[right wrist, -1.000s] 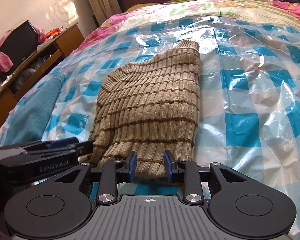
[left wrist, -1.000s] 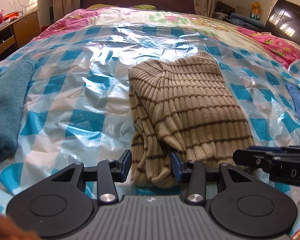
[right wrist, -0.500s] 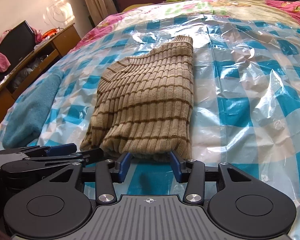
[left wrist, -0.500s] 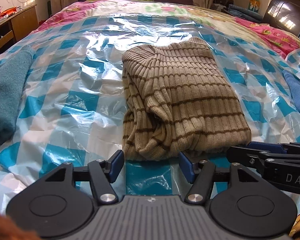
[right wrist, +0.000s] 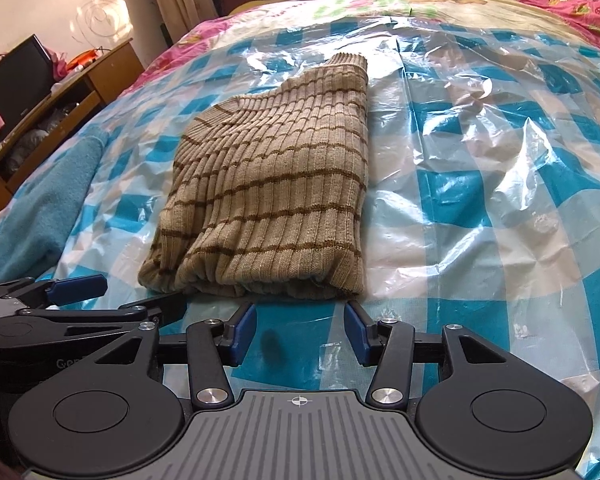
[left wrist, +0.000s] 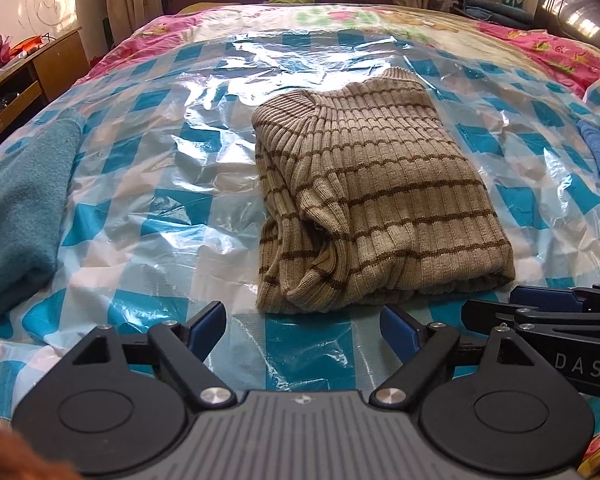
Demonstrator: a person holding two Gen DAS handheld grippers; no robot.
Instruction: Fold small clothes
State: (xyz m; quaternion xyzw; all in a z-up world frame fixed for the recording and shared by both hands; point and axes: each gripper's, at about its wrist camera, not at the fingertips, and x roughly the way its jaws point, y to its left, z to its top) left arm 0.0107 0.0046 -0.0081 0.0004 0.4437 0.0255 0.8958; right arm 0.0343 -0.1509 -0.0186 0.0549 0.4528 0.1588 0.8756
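Bright daylight fills the room. Strong glare sits on the crinkled plastic sheet (left wrist: 228, 92) and sun patches on the far wall (right wrist: 100, 12). Focus is sharp; fisheye bending curves the edges, corners vignette dark.

One striped sweater (left wrist: 380, 208) – one teal towel (left wrist: 16, 208) – two grippers.

Tan brown-striped sweater (left wrist: 380, 200) on blue-and-white checked plastic sheet (left wrist: 160, 208)
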